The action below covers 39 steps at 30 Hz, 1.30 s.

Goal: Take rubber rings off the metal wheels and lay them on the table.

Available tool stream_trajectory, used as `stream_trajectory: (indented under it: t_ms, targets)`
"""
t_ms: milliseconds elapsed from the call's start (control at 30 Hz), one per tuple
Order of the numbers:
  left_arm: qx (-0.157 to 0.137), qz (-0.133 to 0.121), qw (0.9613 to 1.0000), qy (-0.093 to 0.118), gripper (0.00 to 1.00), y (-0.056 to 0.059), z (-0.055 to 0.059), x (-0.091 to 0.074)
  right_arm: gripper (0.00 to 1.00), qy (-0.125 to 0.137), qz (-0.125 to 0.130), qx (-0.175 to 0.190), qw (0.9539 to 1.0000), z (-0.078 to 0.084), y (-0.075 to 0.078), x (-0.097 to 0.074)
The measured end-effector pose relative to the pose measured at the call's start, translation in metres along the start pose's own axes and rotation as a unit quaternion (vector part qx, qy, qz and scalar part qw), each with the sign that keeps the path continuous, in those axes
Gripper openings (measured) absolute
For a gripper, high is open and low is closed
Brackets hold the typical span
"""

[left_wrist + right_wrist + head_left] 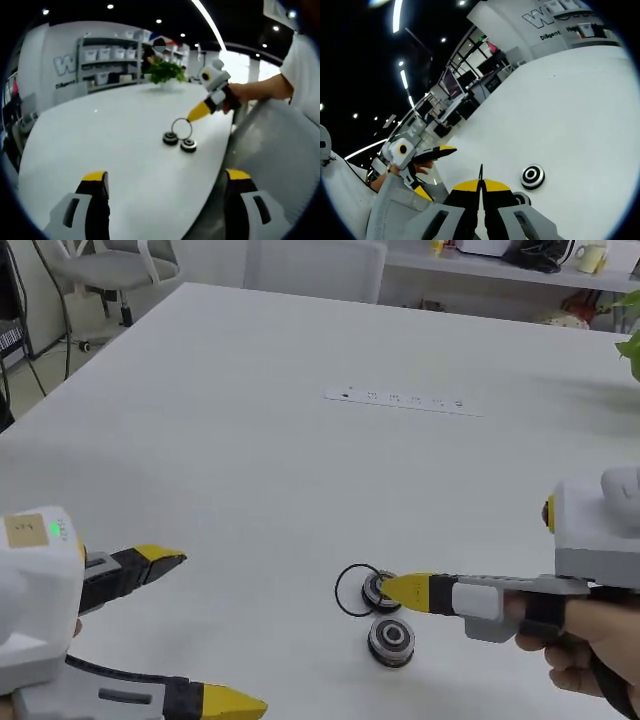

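Head view: right gripper (pixel 386 588) pinched shut on rubber ring (pixel 336 592), held at its tip just beside the two wheels (pixel 391 638); bare bench (pixel 300 490) lies directly beyond; left gripper (pixel 220 632) wide open, empty, well apart.

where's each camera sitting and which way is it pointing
Head view: on the person's head, looking down at the table; left claw, right claw and a hand show.
Left gripper view: on the left claw, looking across at the wheels; its open jaws show.
Right gripper view: on the right claw, looking along the table; its jaws, shut on the rubber ring, show.
Shared: all three see the wheels; each gripper view sees the other claw.
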<state>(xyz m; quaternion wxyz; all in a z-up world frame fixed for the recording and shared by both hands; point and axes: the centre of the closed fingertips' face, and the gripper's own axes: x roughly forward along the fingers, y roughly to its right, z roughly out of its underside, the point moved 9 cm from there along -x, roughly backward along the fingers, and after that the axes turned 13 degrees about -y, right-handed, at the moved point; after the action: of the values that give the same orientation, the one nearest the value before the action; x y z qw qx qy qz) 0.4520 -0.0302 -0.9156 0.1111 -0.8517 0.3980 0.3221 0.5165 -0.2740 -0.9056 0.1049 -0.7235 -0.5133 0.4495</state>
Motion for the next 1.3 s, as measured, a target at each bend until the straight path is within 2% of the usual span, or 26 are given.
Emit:
stream_trajectory:
  t_ms: [133, 267, 400, 667, 833, 933, 1033, 1067, 1133, 1300]
  targets:
    - [0.002, 0.007, 1.0000, -0.001, 0.99, 0.001, 0.000, 0.001, 0.00, -0.006, -0.006, -0.005, 1.0000, -0.002, -0.004, 0.006]
    - [0.019, 0.009, 0.9997, -0.014, 0.99, 0.003, 0.001, 0.002, 0.00, -0.021, -0.004, -0.017, 0.9996, -0.006, -0.008, 0.013]
    - [0.014, 0.009, 0.9998, -0.006, 0.98, 0.002, 0.000, 0.001, 0.00, -0.034, -0.003, -0.031, 0.9989, -0.010, -0.009, 0.021]
    - [0.014, 0.005, 0.9999, -0.005, 0.97, 0.002, 0.001, 0.000, 0.00, -0.068, 0.009, -0.058, 0.9960, -0.013, -0.008, 0.043]
    - [0.013, 0.006, 0.9999, -0.009, 0.96, 0.002, 0.002, 0.001, 0.00, -0.076, 0.018, -0.055, 0.9955, -0.009, -0.002, 0.052]
    - [0.012, 0.009, 0.9998, -0.012, 0.95, 0.002, 0.003, 0.002, 0.00, -0.070, 0.028, -0.039, 0.9963, -0.003, 0.001, 0.056]
    - [0.011, 0.009, 0.9998, -0.013, 0.95, 0.002, 0.003, 0.002, 0.00, -0.077, 0.026, -0.030, 0.9962, 0.004, 0.003, 0.061]
    - [0.011, 0.009, 0.9998, -0.013, 0.95, 0.002, 0.003, 0.002, 0.00, -0.090, 0.026, -0.038, 0.9949, 0.006, 0.003, 0.063]
    - [0.009, 0.010, 0.9998, -0.014, 0.95, 0.002, 0.004, 0.002, 0.00, -0.097, 0.040, -0.054, 0.9930, 0.009, 0.004, 0.063]
    - [0.003, 0.010, 0.9999, -0.013, 0.95, 0.001, 0.004, 0.002, 0.00, -0.103, 0.040, -0.054, 0.9924, 0.012, 0.006, 0.065]
